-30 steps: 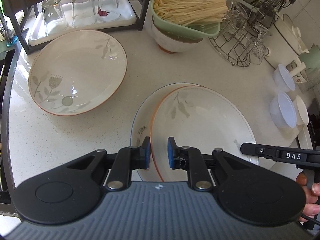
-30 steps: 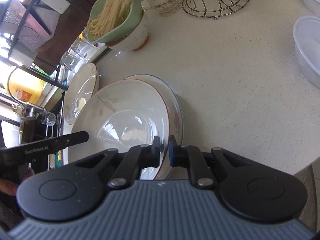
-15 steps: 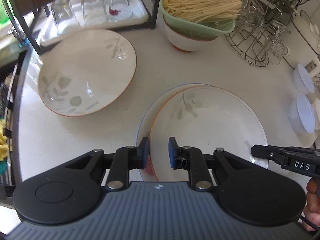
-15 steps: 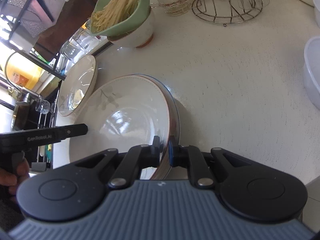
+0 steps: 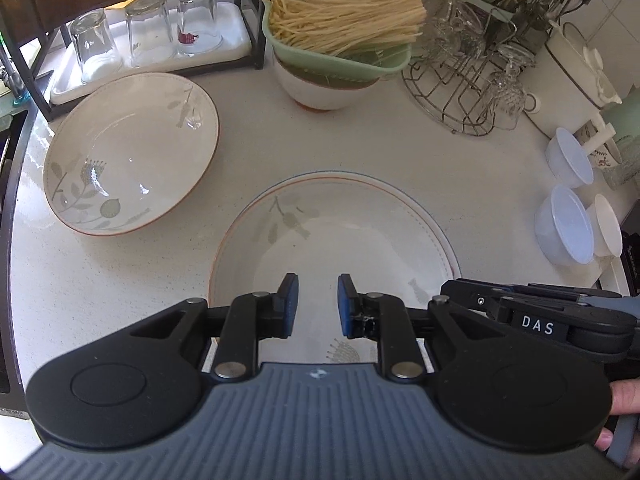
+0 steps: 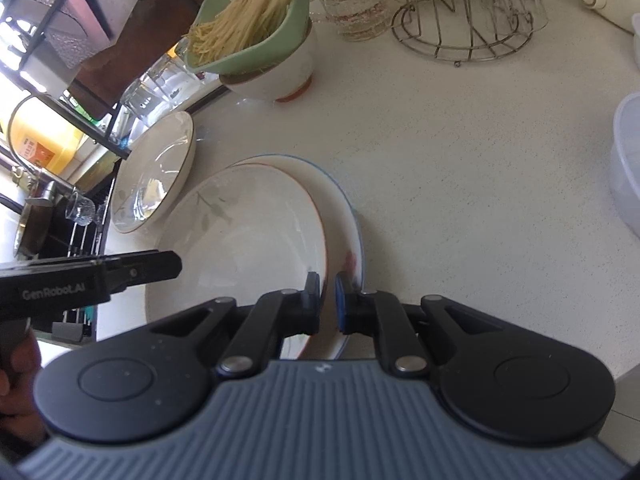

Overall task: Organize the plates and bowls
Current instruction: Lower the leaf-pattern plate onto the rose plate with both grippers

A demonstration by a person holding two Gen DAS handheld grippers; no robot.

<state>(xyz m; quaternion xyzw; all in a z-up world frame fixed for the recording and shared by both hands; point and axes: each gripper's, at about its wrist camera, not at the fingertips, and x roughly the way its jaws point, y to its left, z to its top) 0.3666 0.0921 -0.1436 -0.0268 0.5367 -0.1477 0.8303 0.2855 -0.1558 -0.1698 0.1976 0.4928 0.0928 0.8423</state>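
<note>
On right gripper [image 5: 538, 322]: "DAS" lettering

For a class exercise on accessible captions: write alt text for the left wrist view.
The left claw hovers open over a leaf-patterned plate stacked on a blue-rimmed plate on a white counter. A second leaf-patterned dish sits to the left; behind is a green strainer of dry noodles on a white bowl.

The blue-rimmed plate [image 5: 447, 236] shows only a sliver at 2 o'clock under the orange-rimmed bowl [image 5: 332, 240]. That bowl's near rim is hidden behind the left gripper [image 5: 313, 304]. The plastic container [image 6: 628, 168] is cut off at 3 o'clock.
</note>
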